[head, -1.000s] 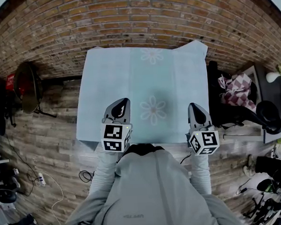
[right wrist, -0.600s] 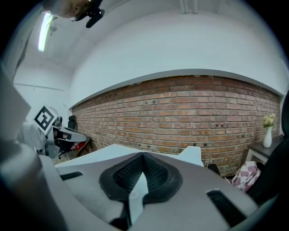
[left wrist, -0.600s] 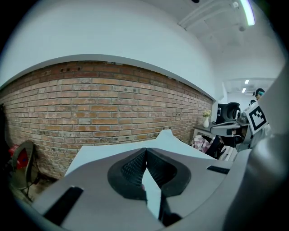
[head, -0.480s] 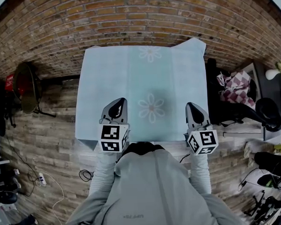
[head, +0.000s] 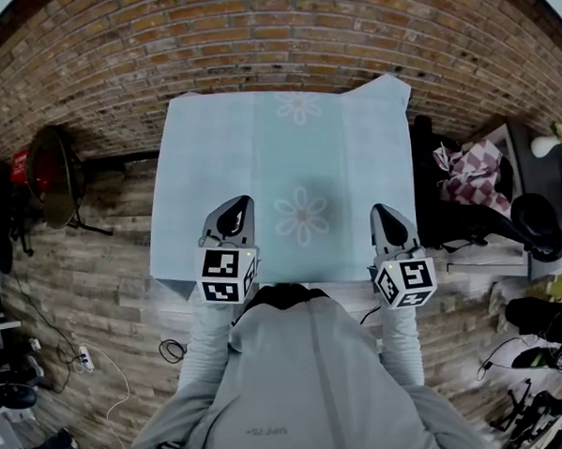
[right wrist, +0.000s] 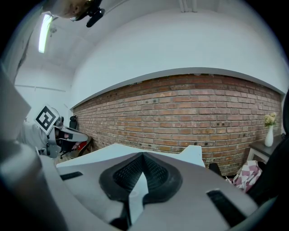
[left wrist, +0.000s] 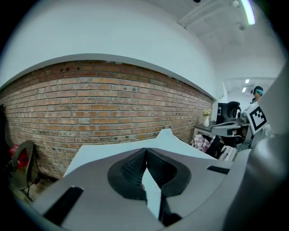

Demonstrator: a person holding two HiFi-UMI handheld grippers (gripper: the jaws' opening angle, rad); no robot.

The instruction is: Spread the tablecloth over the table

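Nothing is being moved since a second ago: left gripper (head: 240,204) and right gripper (head: 384,210), jaws pressed together, are being held above the near edge of the floral tablecloth (head: 213,175) covering the tabletop. Soft, light cloth like this is probably best being pinched at corners.

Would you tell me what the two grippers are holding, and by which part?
The left gripper and right gripper each pinch the tablecloth along its near edge.
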